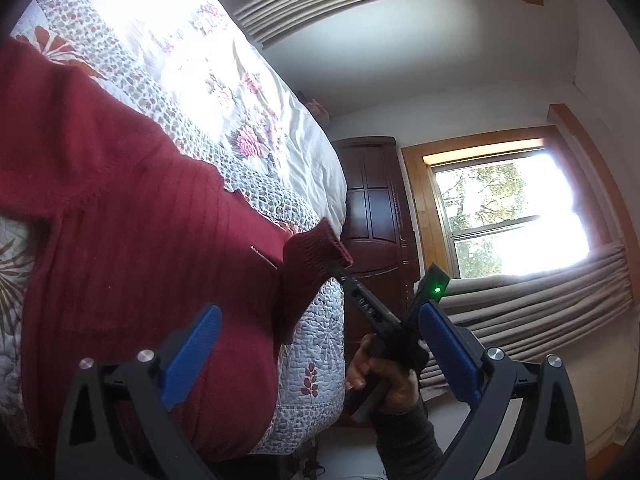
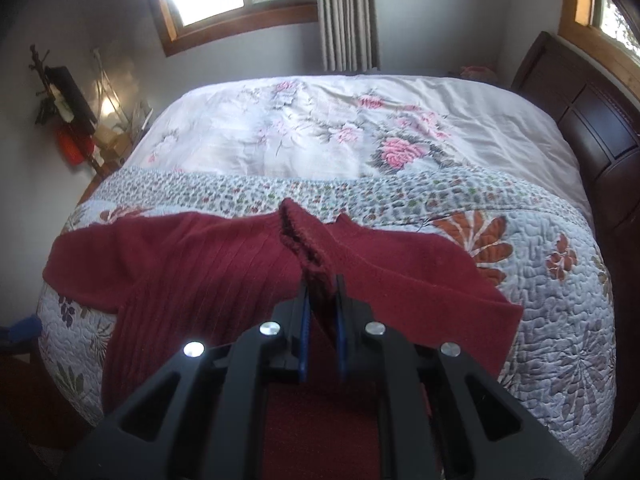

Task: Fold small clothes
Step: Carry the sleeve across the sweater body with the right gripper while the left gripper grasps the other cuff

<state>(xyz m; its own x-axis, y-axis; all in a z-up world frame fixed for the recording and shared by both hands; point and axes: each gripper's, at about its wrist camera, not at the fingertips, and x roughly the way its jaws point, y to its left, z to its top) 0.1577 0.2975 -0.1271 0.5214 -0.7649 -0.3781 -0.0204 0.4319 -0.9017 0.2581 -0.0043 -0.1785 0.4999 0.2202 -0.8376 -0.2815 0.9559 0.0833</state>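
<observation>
Blue-padded fingers [image 1: 192, 356] of the left gripper [image 1: 316, 360] are seen spread wide in the left wrist view, with nothing caught between them; one pad hangs over the red fabric, the other is set against the floor and curtain side of the room. Beneath them a dark red sweater [image 1: 120, 208] is laid across the near edge of the bed [image 1: 320, 360], on a quilted floral cover. Ribbed knit is visible on its body.

Right gripper [image 2: 322, 304]: jaws drawn close together and clamped on a ribbed cuff [image 2: 300, 236] of the sweater. In the right wrist view the cuff is raised above the body of the garment, its open end turned upward. In the left wrist view the same cuff [image 1: 318, 248] is seen pinched at the tip of the right gripper [image 1: 340, 270], lifted off the bed edge. A hand [image 1: 384, 376] in a dark sleeve is wrapped around the tool's handle; a green light is lit on its housing.

Sweater spread wide in the right wrist view, body to the left, the far sleeve lying toward the right, its end near the quilt's edge. A paler flowered sheet [image 2: 320, 128] is noted beyond the quilt. Dark wooden headboard [image 2: 580, 120] at the right; a window with grey curtains [image 2: 346, 16] behind the bed.
</observation>
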